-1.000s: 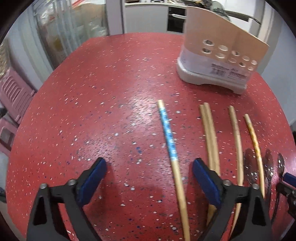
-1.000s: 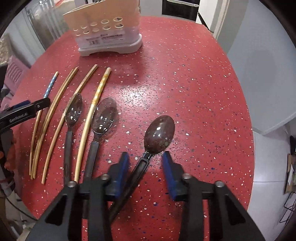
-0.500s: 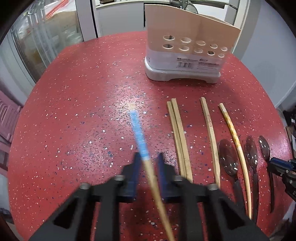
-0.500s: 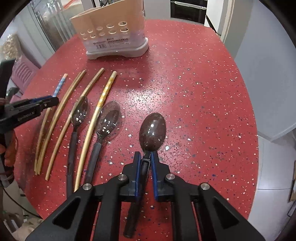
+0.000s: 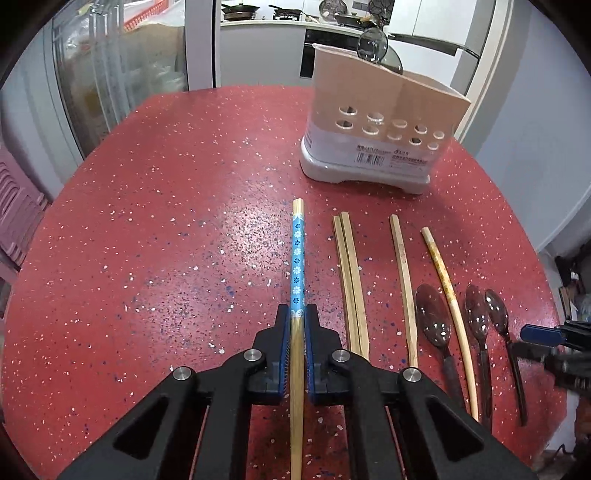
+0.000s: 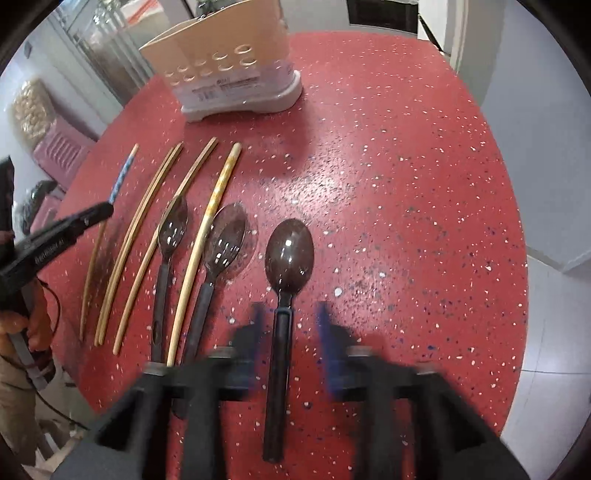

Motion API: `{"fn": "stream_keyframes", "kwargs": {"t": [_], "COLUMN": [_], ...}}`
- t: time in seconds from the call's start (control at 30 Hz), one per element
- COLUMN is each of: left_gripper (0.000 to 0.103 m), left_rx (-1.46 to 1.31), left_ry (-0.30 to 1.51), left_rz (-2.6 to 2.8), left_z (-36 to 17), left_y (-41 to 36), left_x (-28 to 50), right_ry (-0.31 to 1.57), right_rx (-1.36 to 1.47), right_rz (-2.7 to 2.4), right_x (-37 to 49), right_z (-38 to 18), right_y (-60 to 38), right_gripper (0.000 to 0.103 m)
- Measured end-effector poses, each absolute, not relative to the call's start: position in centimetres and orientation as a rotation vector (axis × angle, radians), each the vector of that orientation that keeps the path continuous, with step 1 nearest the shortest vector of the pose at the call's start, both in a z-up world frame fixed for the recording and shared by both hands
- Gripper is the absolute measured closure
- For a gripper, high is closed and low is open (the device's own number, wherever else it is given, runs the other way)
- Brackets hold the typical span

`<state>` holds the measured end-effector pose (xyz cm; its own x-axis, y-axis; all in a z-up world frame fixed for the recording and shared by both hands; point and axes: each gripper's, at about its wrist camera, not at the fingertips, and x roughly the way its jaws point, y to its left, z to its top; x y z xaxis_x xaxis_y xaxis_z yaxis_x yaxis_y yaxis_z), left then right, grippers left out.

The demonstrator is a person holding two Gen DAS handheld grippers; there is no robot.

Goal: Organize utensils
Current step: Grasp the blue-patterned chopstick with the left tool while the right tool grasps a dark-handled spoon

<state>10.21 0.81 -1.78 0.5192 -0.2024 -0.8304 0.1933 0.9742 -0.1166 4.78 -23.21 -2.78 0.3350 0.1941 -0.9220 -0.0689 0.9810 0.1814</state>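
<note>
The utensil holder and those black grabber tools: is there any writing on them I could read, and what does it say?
Utensil holder: a white label with a barcode and small print sits low on its front; too small to read.
Left gripper: white lettering runs along its black side in the right wrist view; too blurred to read.
Blue chopstick: only a flower pattern, no words.
Nothing else carries text.

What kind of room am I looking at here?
Most likely a home kitchen. Pans sit on a stove at the back, with a dark oven door below the counter. On the red speckled table stands a utensil holder, with chopsticks and spoons laid out before it.
</note>
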Motion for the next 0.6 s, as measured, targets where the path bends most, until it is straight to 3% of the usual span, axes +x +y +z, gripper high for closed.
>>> {"fn": "stream_keyframes", "kwargs": {"t": [0.13,0.2,0.3,0.6], "left_gripper": [0.07,0.07,0.07,0.07], "left_rx": [0.001,0.015,0.032,-0.012], "left_ry": [0.978,0.962,0.932,0.879], "left_rz": [-0.23,-0.233,-0.24,-0.238], "left_z": [-1.4,-1.1,-0.6,1.2], "left_y": [0.8,0.6,0.4,1.7], "left_x": [9.8,9.6,8.6,7.8], "right_ry": [1.271,1.274,1.272,1.214], "right_rx": [0.019,-0.047,-0.094,0.093], "right_rz": [0.126,0.089,0.111,0.179], "right_x": [5.0,5.1,5.0,4.2], "right_z": [-3.5,-3.5,-3.5,-2.3], "right_y": [-21.7,-20.8,-19.2,-21.4], "right_gripper": [0.056,0.063,0.091,0.091]}}
